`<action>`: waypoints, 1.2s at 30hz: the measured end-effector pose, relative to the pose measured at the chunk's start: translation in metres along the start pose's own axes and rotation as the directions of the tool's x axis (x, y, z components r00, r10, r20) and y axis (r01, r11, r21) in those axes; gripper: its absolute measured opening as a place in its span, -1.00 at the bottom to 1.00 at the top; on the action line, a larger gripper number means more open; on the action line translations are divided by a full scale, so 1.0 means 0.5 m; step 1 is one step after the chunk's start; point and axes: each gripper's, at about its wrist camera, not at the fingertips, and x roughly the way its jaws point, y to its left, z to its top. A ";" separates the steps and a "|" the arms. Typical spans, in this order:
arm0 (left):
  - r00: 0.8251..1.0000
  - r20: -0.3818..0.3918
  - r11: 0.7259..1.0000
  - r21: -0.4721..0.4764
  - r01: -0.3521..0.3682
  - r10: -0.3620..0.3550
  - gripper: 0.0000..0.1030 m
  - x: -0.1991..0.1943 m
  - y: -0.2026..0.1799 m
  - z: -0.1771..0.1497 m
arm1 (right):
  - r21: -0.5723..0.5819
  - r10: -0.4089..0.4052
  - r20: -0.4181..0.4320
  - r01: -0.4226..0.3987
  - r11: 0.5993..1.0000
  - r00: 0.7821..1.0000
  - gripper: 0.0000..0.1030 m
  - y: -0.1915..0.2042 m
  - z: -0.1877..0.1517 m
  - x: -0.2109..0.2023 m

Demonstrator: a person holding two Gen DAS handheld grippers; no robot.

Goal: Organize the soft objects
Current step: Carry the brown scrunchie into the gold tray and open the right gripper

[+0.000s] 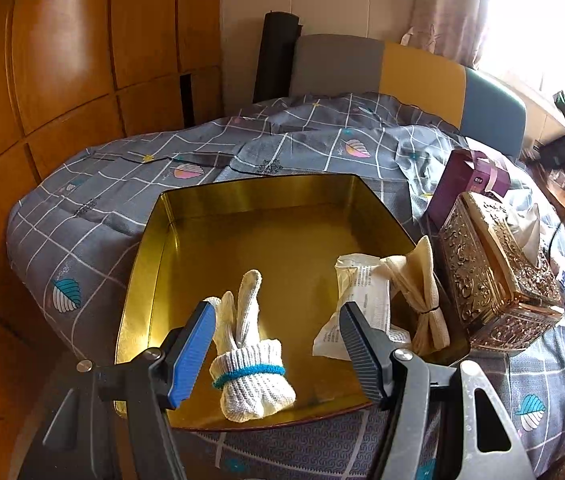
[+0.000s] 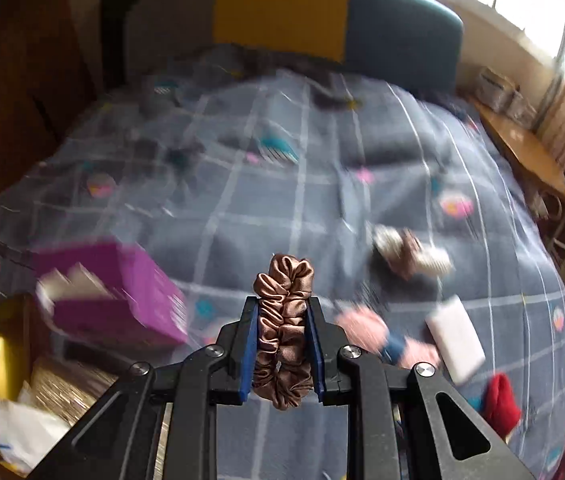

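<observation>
Two claw-mounted fisheyes angled down, close over the bed, sharing purple box.

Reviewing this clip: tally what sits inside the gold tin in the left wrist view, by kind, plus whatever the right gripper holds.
Rolled white knit gloves with a teal band: 1
White printed packet: 1
Cream cloth bundle tied with a black band: 1
Brown satin scrunchie, pinched in the right gripper: 1
Total: 4, three of them in the gold tin.
</observation>
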 end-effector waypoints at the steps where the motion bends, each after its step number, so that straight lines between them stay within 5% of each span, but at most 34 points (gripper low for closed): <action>1: 1.000 -0.001 1.000 -0.001 -0.005 0.005 0.27 0.001 0.002 -0.001 | -0.020 0.022 0.028 -0.021 1.000 0.999 -0.54 0.025 0.018 -0.010; 8: 1.000 -0.004 1.000 -0.029 0.011 -0.011 0.40 0.006 0.015 -0.003 | -0.233 0.262 0.130 -0.228 0.946 0.956 -0.49 0.214 0.059 -0.077; 13: 1.000 0.005 0.999 -0.035 0.003 -0.003 0.40 0.001 0.017 -0.002 | -0.483 0.456 0.033 -0.386 0.786 0.889 -0.49 0.359 -0.017 -0.127; 19: 0.997 0.016 0.994 -0.082 -0.067 0.069 0.40 -0.009 0.047 0.003 | -0.604 0.472 -0.122 -0.443 0.663 0.873 -0.49 0.472 -0.167 -0.143; 26: 0.994 0.014 0.990 -0.097 -0.105 0.107 0.40 -0.020 0.064 0.002 | -0.535 0.450 -0.279 -0.526 0.661 0.848 -0.49 0.530 -0.314 -0.084; 33: 0.995 0.011 0.991 -0.089 -0.096 0.097 0.40 -0.023 0.060 -0.002 | -0.462 0.472 -0.224 -0.520 0.719 0.853 -0.45 0.578 -0.339 -0.057; 36: 0.995 0.012 0.992 -0.090 -0.093 0.094 0.40 -0.023 0.060 -0.003 | -0.428 0.490 -0.184 -0.518 0.740 0.852 -0.12 0.587 -0.328 -0.055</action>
